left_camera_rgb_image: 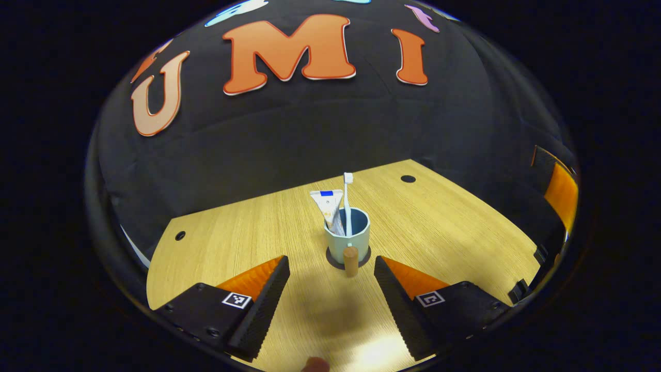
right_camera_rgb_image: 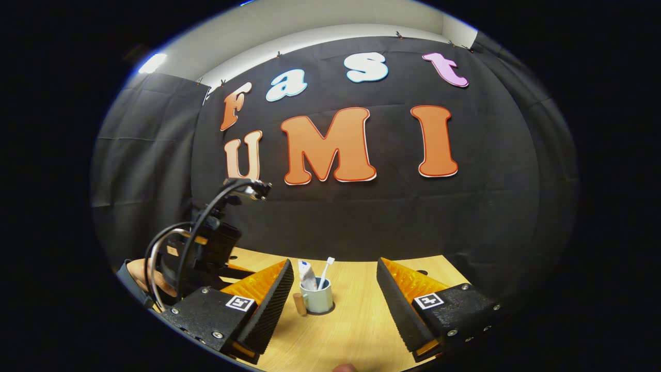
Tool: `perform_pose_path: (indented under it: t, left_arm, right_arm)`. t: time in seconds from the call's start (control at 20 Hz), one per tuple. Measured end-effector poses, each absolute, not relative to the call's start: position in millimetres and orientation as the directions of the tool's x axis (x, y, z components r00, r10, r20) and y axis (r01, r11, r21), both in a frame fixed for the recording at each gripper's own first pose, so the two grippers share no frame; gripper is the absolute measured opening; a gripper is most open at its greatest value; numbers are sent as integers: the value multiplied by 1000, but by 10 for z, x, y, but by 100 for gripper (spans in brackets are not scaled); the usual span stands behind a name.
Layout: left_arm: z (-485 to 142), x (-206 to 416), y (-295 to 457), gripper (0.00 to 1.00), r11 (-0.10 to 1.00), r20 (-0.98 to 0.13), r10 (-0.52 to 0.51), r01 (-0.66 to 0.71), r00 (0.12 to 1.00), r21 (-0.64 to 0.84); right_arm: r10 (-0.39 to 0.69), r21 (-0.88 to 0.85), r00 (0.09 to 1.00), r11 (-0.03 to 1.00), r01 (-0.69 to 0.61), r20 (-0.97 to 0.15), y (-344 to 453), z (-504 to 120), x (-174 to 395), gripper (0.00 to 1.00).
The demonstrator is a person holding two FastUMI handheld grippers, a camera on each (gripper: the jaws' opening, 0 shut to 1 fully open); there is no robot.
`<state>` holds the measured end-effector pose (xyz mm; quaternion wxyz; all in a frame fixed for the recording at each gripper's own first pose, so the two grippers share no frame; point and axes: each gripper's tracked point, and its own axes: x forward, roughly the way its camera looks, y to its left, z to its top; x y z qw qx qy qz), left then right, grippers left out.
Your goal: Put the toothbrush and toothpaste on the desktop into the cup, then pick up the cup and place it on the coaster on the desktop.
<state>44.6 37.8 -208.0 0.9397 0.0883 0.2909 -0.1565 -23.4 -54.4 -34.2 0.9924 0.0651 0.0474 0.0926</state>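
Note:
A pale blue cup (left_camera_rgb_image: 348, 237) with a wooden handle (left_camera_rgb_image: 350, 260) stands upright on a dark round coaster (left_camera_rgb_image: 333, 260) in the middle of the desk. A white toothbrush (left_camera_rgb_image: 347, 201) and a white toothpaste tube (left_camera_rgb_image: 328, 206) stick up out of it. My left gripper (left_camera_rgb_image: 330, 289) is open just short of the cup, its handle pointing at the gap between the fingers. In the right gripper view the cup (right_camera_rgb_image: 318, 297) with the toothbrush (right_camera_rgb_image: 326, 269) and the tube (right_camera_rgb_image: 307, 275) sits ahead of my open right gripper (right_camera_rgb_image: 333, 305). The left gripper (right_camera_rgb_image: 206, 248) is off to the left there.
The wooden desk (left_camera_rgb_image: 248, 232) has small round holes near its far corners, one of them a hole (left_camera_rgb_image: 408, 179) at the back right. Black cloth walls close the booth behind and beside it. A hand (right_camera_rgb_image: 147, 279) holds the left gripper.

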Motion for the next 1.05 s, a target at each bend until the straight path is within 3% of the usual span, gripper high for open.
perform_pose_path:
  t: [0.3, 0.5, 0.75, 1.05]
  left_arm:
    - [-1596, 322, 839, 99, 941, -370, -204, 286, 906, 183]
    - [-1248, 241, 1299, 99, 968, -209, -132, 171, 969, 184]
    - [-950, 114, 1674, 99, 988, -73, -85, 93, 994, 122]
    - [-623, 28, 1883, 99, 992, 75, -39, 30, 996, 125]
  right_arm:
    - [188, 88, 980, 979, -183, -56, -280, -226, -238, 96]
    - [163, 67, 987, 985, -162, -15, -190, -98, -221, 96]
    - [157, 67, 987, 985, -159, 44, -74, 37, -187, 100]
    - [165, 39, 986, 985, -166, 17, 72, 16, -190, 97]
